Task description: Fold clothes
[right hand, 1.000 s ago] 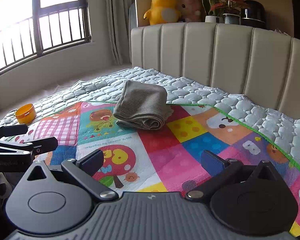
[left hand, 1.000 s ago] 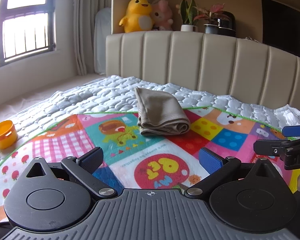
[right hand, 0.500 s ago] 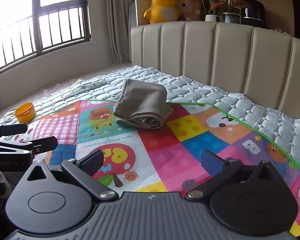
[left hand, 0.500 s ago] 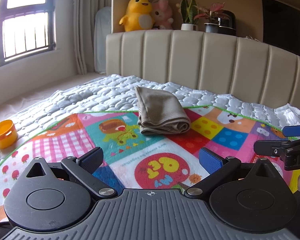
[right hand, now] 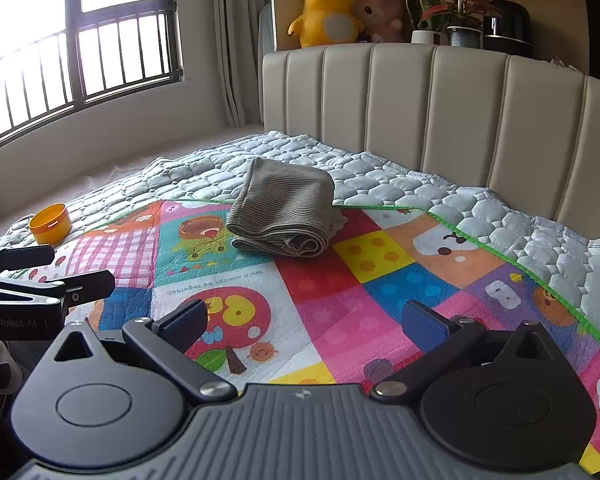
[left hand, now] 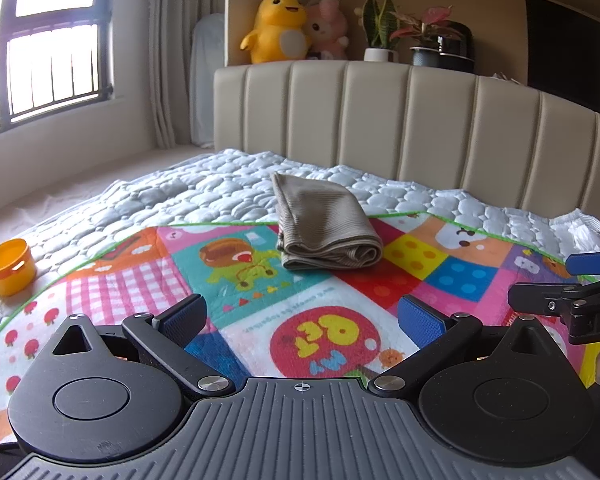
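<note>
Down low and close, the left hand-held gripper hangs over the colourful play mat, its blue-padded fingers spread wide with nothing between them. Same story on the other side: the right hand-held gripper is parted too, dark pads well apart, gripping nothing. Each one peeks into the other's view, the right at the far right edge of the left camera, the left at the far left edge of the right camera, so they sit side by side above the mat's near end.

Moving up the mat, past the cartoon squares, there's the folded garment, a grey-brown ribbed piece lying in a neat bundle, rolled edge facing the cameras. It straddles the mat's green border, its far half resting on the pale quilted bedspread. Well clear of both grippers.

Off to the left, an orange cup stands on the quilt just outside the mat.

Further back, the padded beige headboard, and on the shelf above it a yellow duck plush, a pink plush and potted plants. Barred window bright at left.
</note>
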`<state>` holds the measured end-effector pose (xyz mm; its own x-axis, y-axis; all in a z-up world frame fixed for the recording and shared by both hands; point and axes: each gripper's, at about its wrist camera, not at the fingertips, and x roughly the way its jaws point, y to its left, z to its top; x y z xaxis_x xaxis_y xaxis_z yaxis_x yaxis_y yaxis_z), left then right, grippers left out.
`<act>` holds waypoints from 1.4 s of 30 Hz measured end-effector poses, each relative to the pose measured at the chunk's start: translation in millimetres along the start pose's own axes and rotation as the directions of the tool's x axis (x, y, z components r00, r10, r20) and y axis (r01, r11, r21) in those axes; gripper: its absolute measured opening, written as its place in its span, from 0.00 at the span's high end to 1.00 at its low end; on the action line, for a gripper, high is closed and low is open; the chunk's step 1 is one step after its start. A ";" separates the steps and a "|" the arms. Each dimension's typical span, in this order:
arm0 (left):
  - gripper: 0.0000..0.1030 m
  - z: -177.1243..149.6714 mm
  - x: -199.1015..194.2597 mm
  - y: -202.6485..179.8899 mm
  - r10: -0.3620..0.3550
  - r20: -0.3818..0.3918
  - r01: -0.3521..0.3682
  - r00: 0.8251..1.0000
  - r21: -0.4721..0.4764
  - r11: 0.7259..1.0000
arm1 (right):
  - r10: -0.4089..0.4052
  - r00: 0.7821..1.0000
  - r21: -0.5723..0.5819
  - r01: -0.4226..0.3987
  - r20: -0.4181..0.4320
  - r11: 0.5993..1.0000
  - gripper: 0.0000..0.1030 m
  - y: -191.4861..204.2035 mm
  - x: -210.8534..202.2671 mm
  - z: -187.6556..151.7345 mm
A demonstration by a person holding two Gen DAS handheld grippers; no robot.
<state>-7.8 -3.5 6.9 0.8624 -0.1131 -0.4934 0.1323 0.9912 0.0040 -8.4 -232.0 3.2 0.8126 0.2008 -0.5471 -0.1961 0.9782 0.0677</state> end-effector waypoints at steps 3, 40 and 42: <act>0.00 0.3 -0.2 0.0 0.000 0.001 0.000 1.000 0.000 1.000 | 0.000 1.000 0.001 0.000 0.001 1.000 0.00 0.2 -0.4 0.0; 0.00 -0.2 -2.6 -2.4 0.002 0.010 -0.002 1.000 -0.001 1.000 | 0.002 1.000 0.000 -0.002 0.004 1.000 0.00 -2.7 -2.2 0.9; 0.00 -0.3 -2.7 -2.2 0.002 0.011 -0.002 1.000 -0.001 1.000 | 0.002 1.000 0.001 -0.002 0.004 1.000 0.00 -2.5 -2.2 0.9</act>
<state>-10.6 -5.3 8.0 0.8679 -0.1120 -0.4840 0.1303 0.9915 0.0044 -9.1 -234.8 5.0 0.8144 0.2025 -0.5438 -0.1970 0.9780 0.0692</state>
